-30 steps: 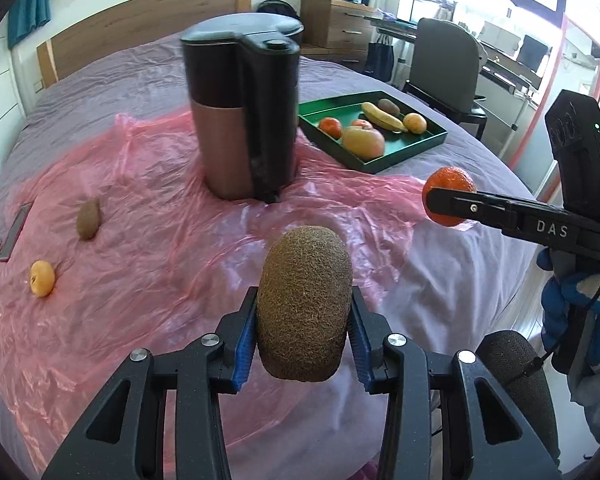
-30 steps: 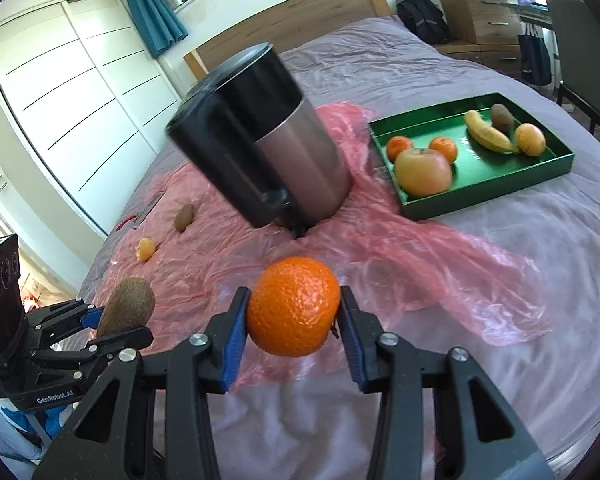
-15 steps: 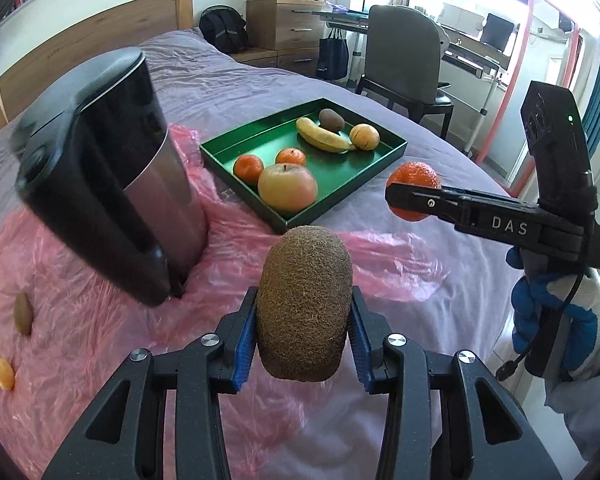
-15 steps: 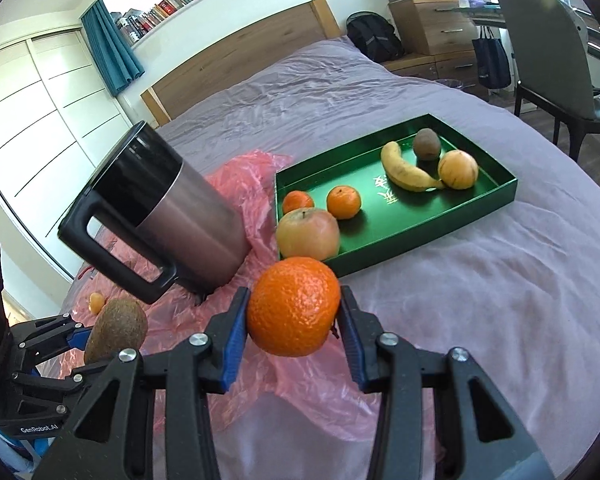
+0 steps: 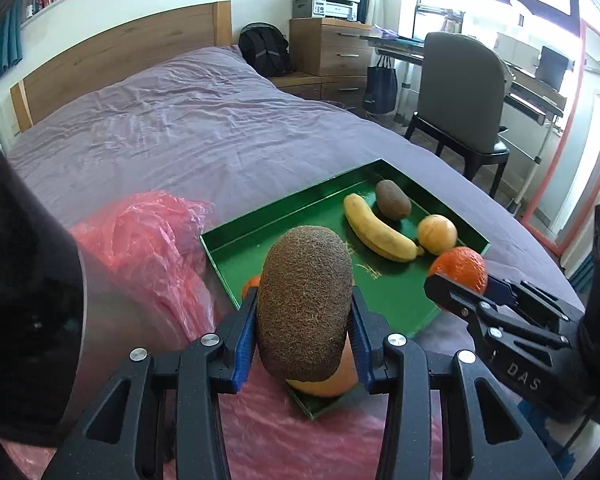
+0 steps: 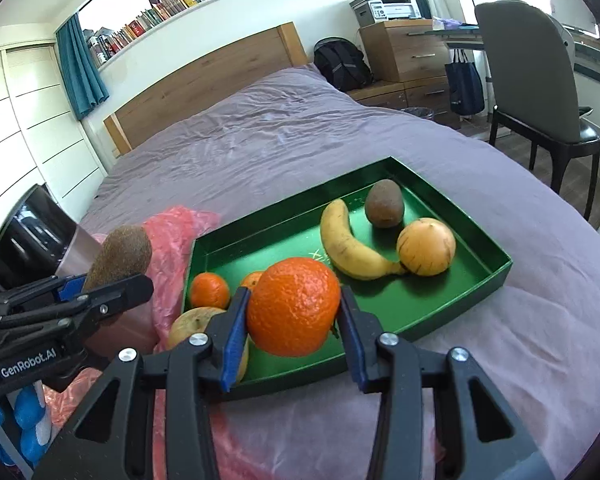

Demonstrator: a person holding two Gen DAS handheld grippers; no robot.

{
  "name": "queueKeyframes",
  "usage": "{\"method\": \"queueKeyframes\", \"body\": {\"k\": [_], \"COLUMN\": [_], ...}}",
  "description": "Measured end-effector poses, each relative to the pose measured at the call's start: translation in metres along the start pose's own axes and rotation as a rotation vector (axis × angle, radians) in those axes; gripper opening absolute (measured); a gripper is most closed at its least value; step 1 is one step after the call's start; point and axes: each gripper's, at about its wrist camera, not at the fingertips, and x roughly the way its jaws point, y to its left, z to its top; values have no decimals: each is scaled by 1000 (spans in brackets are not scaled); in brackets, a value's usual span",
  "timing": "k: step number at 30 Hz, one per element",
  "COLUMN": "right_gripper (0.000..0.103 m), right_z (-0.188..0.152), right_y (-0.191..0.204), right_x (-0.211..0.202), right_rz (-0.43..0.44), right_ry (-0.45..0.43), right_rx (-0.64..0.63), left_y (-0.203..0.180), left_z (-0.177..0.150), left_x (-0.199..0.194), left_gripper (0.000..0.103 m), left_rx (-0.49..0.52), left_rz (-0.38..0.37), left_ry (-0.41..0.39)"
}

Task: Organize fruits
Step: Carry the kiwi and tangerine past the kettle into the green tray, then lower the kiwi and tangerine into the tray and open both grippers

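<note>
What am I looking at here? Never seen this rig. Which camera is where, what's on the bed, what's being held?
No robot arm: a person carries a two-finger gripper in each hand, each with a fisheye camera looking along its fingers.

In the left wrist view, the left gripper is clamped on a kiwi. In the right wrist view, the right gripper is clamped on an orange. Each gripper shows at the edge of the other's view.

On the purple bed sits a green tray holding a banana, another kiwi, a round yellowish fruit, an apple and small tangerines. A pink plastic sheet and a dark kettle lie left of it.
</note>
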Motion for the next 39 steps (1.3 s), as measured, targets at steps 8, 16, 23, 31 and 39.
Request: {"method": "queueKeyframes", "body": {"k": [8, 16, 23, 31, 39], "right_gripper": [42, 43, 46, 48, 49], "right_z": [-6, -8, -8, -10, -11], "right_y": [-15, -17, -6, -4, -3], "right_x": [51, 70, 84, 83, 84], "right_rz": [-68, -105, -196, -213, -229], "right_ry": [3, 13, 71, 86, 91], "right_rx": [19, -9, -104, -128, -136], "left_y": [0, -4, 5, 10, 14], "left_z": [20, 16, 15, 9, 9], "left_x": [74, 111, 128, 136, 139], "left_gripper": [36, 36, 36, 36, 36], "left_rx": [-3, 49, 34, 19, 0], "left_rz": [96, 167, 164, 166, 160], "left_ry": [12, 62, 119, 145, 142]}}
